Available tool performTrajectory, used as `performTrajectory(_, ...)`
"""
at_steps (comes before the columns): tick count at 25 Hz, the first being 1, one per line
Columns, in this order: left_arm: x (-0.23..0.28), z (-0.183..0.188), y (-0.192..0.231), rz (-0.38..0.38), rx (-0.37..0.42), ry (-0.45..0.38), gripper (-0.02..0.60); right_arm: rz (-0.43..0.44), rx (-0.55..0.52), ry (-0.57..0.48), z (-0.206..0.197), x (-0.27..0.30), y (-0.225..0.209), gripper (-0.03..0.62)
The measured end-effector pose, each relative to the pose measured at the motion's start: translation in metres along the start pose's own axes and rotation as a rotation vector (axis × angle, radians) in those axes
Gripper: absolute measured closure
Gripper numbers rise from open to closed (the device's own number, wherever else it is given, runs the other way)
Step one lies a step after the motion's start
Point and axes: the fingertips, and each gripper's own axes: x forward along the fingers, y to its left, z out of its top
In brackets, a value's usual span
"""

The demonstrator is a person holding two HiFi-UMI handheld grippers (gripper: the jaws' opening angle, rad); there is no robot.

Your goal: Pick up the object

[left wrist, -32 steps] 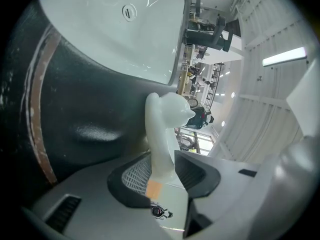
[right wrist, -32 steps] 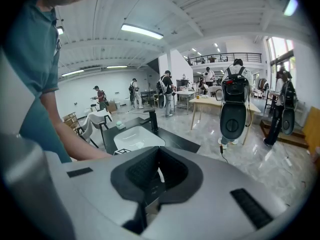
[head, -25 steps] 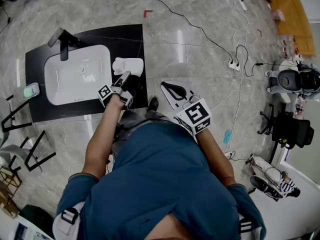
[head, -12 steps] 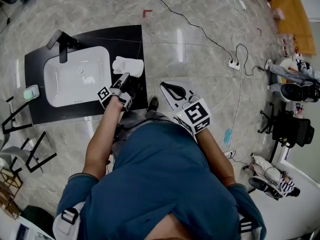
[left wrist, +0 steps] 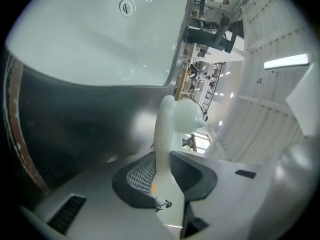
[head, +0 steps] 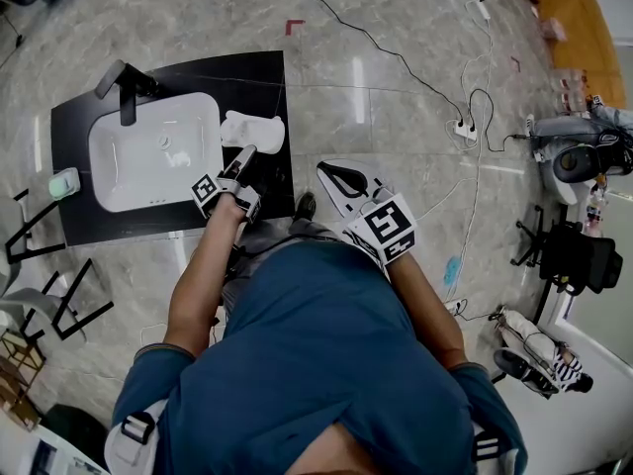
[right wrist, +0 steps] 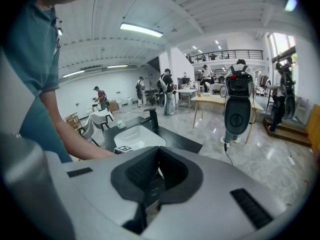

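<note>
A white, long-necked figurine [head: 253, 130] lies on the black counter [head: 265, 77], just right of the white sink [head: 148, 156]. My left gripper [head: 245, 154] reaches over the counter's near edge to the figurine's near end. In the left gripper view the figurine's pale neck [left wrist: 167, 129] runs up between the two dark pads [left wrist: 136, 178]. Both pads touch it while the jaws of the left gripper [left wrist: 161, 176] are closing. My right gripper [head: 344, 179] hangs over the floor to the right of the counter. Its jaws [right wrist: 156, 176] are shut and hold nothing.
A black faucet [head: 121, 82] stands at the sink's far left corner, and a pale green item [head: 62, 182] lies on the counter's left edge. Cables and a power strip [head: 462, 129] cross the marble floor at right. Black metal frames [head: 40, 265] stand at the left.
The left gripper has stayed at the figurine's near end with only a slight shift. The right gripper has not moved.
</note>
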Motion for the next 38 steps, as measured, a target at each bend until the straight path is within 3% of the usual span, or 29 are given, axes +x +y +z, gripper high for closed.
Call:
performTrajectory(10,0.002,-0.007,-0.030,-0.036,0.077,0.037,0.494,0.009,0.000,-0.017,0.007,0.007,-0.004,0.580)
performTrajectory(19,0.000,-0.021,-0.087,-0.096,0.212,0.096,0.494,0.003,-0.025,-0.135,0.032,0.005,-0.008,0.580)
performTrajectory(31,-0.010,-0.030,-0.155,-0.152,0.363,0.114,0.494,-0.020,-0.209,-0.316,0.074,-0.005,-0.002,0.580)
performTrajectory(38,-0.015,-0.038,-0.186,-0.181,0.428,0.122,0.494,-0.022,-0.200,-0.331,0.078,-0.002,-0.005,0.580)
